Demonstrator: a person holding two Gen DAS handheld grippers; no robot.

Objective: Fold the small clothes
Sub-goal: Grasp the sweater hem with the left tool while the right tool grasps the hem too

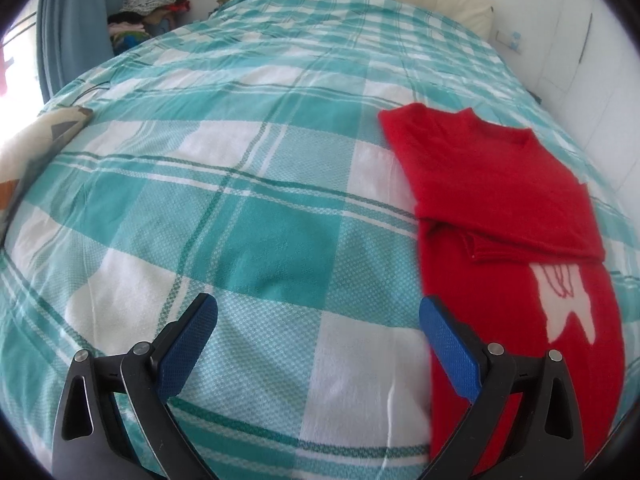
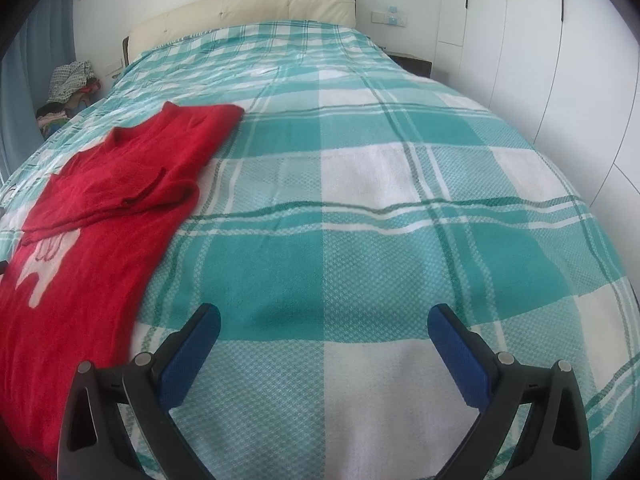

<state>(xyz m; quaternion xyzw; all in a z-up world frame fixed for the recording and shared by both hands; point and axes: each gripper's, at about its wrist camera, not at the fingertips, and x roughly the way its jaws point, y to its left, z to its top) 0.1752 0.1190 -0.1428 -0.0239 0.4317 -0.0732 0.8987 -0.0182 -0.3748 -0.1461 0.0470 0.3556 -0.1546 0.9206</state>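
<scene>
Fuzzy matt red knit sweater [image 1: 500, 184], woven checked cotton bedspread [image 1: 240, 208], textured blue rubbery pads [image 2: 192, 356], padded leather-look headboard [image 2: 248, 12]

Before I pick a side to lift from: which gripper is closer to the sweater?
The left gripper: its right finger overlaps the red sweater edge. The right gripper hangs over bare bedspread, the sweater off to its left.

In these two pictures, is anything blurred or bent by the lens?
Left wrist view: the checked bedspread bulges like a dome, and the cushion at the left edge is smeared. Right wrist view: same fisheye bulge, dark corners, the red sweater soft near the left edge.
</scene>
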